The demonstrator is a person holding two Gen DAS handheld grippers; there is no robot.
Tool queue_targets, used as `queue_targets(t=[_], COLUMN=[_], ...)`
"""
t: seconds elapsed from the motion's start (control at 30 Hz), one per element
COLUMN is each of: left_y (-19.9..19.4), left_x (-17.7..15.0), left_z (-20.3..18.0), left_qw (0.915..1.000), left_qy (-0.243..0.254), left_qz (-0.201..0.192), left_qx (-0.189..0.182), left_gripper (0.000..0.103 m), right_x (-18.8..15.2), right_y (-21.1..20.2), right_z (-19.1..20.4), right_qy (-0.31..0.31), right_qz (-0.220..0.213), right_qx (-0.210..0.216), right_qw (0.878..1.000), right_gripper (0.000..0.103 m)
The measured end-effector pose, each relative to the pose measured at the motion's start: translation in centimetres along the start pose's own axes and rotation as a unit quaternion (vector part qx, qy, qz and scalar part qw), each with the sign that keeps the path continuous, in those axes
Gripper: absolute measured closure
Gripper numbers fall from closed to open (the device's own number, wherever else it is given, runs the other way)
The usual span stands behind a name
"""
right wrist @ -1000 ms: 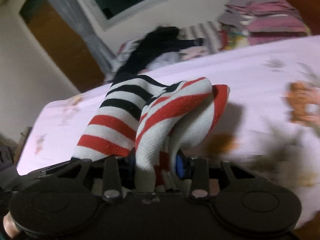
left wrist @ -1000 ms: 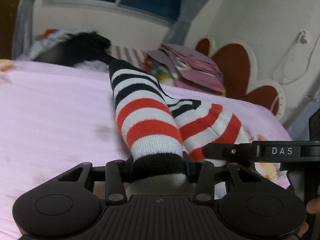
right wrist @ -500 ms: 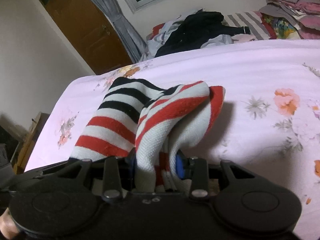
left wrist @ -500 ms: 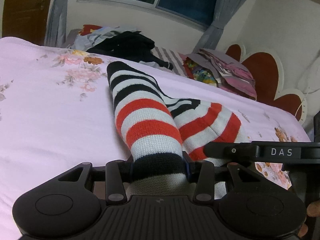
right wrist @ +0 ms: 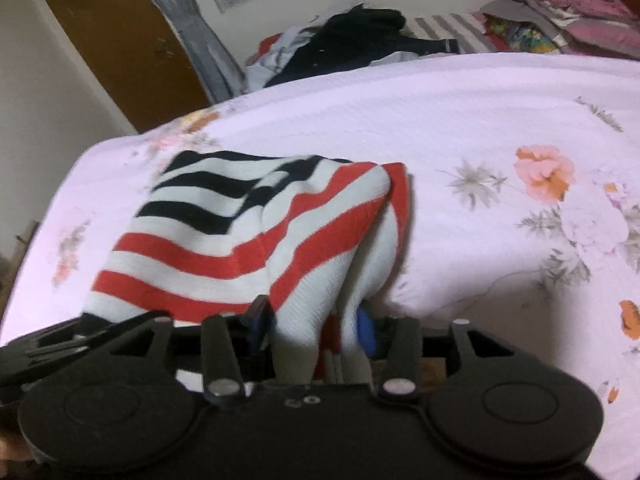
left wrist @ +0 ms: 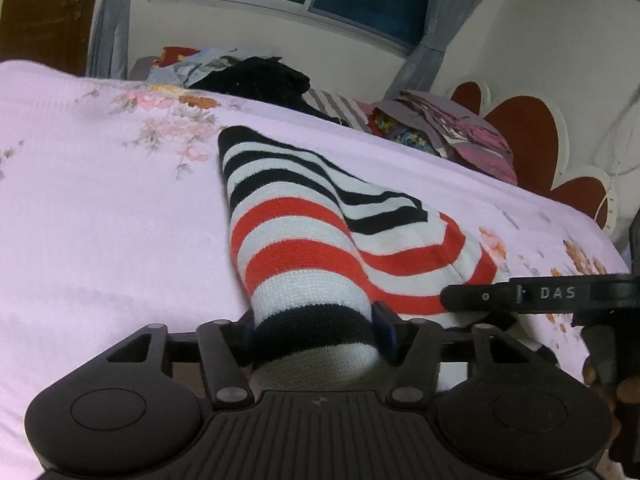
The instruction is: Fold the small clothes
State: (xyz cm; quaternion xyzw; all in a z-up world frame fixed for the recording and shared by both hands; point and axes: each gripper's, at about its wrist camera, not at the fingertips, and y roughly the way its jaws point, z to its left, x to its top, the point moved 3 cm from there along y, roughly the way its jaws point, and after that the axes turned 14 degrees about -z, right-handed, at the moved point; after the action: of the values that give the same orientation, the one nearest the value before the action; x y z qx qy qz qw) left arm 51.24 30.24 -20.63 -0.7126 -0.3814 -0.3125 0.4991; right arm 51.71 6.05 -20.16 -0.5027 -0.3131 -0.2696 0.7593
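Note:
A small knit garment with red, white and black stripes [left wrist: 304, 240] hangs between both grippers over the pink floral bed sheet [left wrist: 100, 220]. My left gripper [left wrist: 314, 326] is shut on its black-banded edge. My right gripper [right wrist: 312, 326] is shut on its bunched white and red edge, and the garment [right wrist: 240, 232] spreads away from it to the left. The right gripper's body [left wrist: 540, 294] shows at the right of the left wrist view, close beside the left gripper.
A heap of dark and mixed clothes [left wrist: 256, 76] lies at the far edge of the bed. A stack of folded pink and grey clothes [left wrist: 452, 136] sits at the far right by the red headboard [left wrist: 524, 128]. A brown door [right wrist: 120, 44] stands left.
Both grippers have dropped lower and closer to the sheet with the garment still held. The garment now spreads wider and flatter between them.

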Motion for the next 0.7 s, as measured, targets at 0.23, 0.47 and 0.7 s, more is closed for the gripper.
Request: queue_targets(t=[0.23, 0.47, 0.7], left_y=[-2.6, -6.0, -5.5], left_x=[1.5, 1.1, -0.5], left_z=[-0.8, -1.5, -1.2], left_qw=[0.9996, 0.9993, 0.9986], left_qy=[0.011, 0.027, 0.043], left_qz=[-0.015, -0.024, -0.017], left_qx=[0.023, 0.01, 0.025], left_gripper=[0.043, 0.042, 0.042], right_x=[1.4, 4.2, 4.1], right_y=[-1.1, 0.2, 4.0], right_z=[1.0, 0.9, 1.1], right_qy=[-0.038, -0.002, -0.016], right_qz=[-0.02, -0.021, -0.008], right_qx=[-0.027, -0.022, -0.045], right_qw=[0.999, 1.0, 0.999], right_gripper=[0.06, 0.048, 0.058])
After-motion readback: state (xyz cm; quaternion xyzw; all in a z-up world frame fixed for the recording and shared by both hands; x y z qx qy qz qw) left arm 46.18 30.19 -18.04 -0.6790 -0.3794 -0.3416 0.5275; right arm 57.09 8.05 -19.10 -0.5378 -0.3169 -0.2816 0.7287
